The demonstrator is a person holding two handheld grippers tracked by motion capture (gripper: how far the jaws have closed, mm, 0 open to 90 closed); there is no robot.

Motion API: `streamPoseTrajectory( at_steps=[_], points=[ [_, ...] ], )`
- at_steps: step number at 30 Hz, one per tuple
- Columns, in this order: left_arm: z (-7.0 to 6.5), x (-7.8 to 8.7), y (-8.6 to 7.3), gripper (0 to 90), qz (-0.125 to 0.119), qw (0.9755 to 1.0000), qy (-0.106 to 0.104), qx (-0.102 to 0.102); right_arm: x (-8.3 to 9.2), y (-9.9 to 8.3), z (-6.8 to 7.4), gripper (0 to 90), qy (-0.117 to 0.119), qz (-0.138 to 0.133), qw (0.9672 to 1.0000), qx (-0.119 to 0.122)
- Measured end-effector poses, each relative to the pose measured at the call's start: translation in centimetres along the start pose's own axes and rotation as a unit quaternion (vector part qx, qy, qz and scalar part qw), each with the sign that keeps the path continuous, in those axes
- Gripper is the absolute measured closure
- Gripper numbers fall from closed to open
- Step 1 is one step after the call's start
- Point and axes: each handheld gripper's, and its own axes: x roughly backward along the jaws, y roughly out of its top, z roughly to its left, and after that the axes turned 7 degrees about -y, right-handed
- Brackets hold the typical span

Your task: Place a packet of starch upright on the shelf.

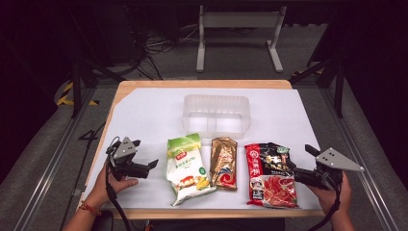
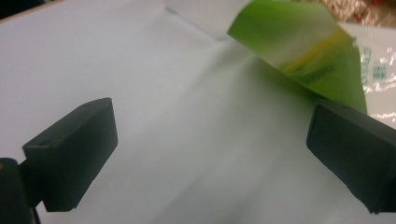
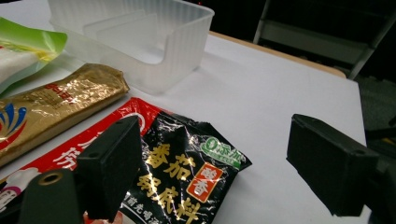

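Note:
Three packets lie in a row on the white sheet: a green and white bag (image 1: 186, 167), a gold packet (image 1: 224, 162) and a red and black packet (image 1: 269, 174). Behind them stands a clear plastic bin (image 1: 216, 114). My left gripper (image 1: 150, 166) rests at the left, open, pointing at the green bag (image 2: 303, 51) with nothing between its jaws. At the right, my right gripper (image 1: 299, 159) is open beside the red and black packet (image 3: 187, 172), whose corner lies between the jaws untouched. The gold packet (image 3: 56, 107) and the bin (image 3: 135, 42) sit beyond.
The white sheet (image 1: 149, 115) covers a wooden table (image 1: 126, 87). A metal frame (image 1: 238, 33) and cables stand on the floor behind the table. Dark rails run along both sides.

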Motion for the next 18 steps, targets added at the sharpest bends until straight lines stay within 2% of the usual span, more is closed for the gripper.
streamPoseTrajectory(
  at_steps=[1,2,4,6,8,9,10,13,14,15,17,18],
  points=[
    [-0.1,0.0,0.0,2.8,0.006,0.9999,0.007,-0.006,0.1,0.0,0.1,18.0,0.003,-0.006,1.0000,0.001],
    [0.0,0.1,-0.1,2.9,0.007,0.9999,0.000,-0.013,0.2,0.0,0.2,17.9,0.000,-0.013,0.9999,0.001],
    [0.0,0.5,-0.3,1.5,-0.010,0.9990,-0.039,-0.020,0.3,-0.1,0.3,17.6,-0.001,-0.018,0.9998,0.002],
    [0.1,0.7,-0.4,2.4,-0.008,0.9967,-0.076,-0.026,0.3,-0.1,0.5,17.7,0.000,-0.017,0.9999,0.001],
    [-0.1,0.7,-0.5,2.9,-0.005,0.9955,-0.092,-0.022,0.2,-0.2,0.8,17.8,0.001,-0.012,0.9999,0.006],
    [-0.1,0.6,-0.5,4.0,-0.007,0.9927,-0.120,-0.014,0.1,-0.2,0.9,17.8,0.000,-0.010,0.9999,0.009],
    [-0.1,0.6,-0.5,6.4,-0.007,0.9927,-0.120,-0.014,0.1,-0.2,0.9,17.8,0.000,-0.010,0.9999,0.009],
    [-0.2,0.0,-0.3,8.1,0.004,0.9879,-0.155,0.003,-0.1,-0.3,1.1,17.8,0.000,-0.002,0.9999,0.012],
    [-0.2,0.0,-0.3,8.6,0.004,0.9879,-0.155,0.003,-0.1,-0.3,1.1,17.8,0.000,-0.002,0.9999,0.012],
    [-0.4,-0.3,-0.3,8.6,0.015,0.9868,-0.161,0.005,-0.2,-0.4,1.2,17.8,0.003,0.000,0.9999,0.012],
    [-0.4,-0.7,-0.3,11.6,0.022,0.9828,-0.183,0.013,-0.4,-0.5,1.4,17.7,0.006,0.007,0.9998,0.015],
    [-0.4,-0.9,-0.3,12.2,0.030,0.9817,-0.187,0.016,-0.4,-0.6,1.4,17.7,0.008,0.009,0.9998,0.018]
  ],
)
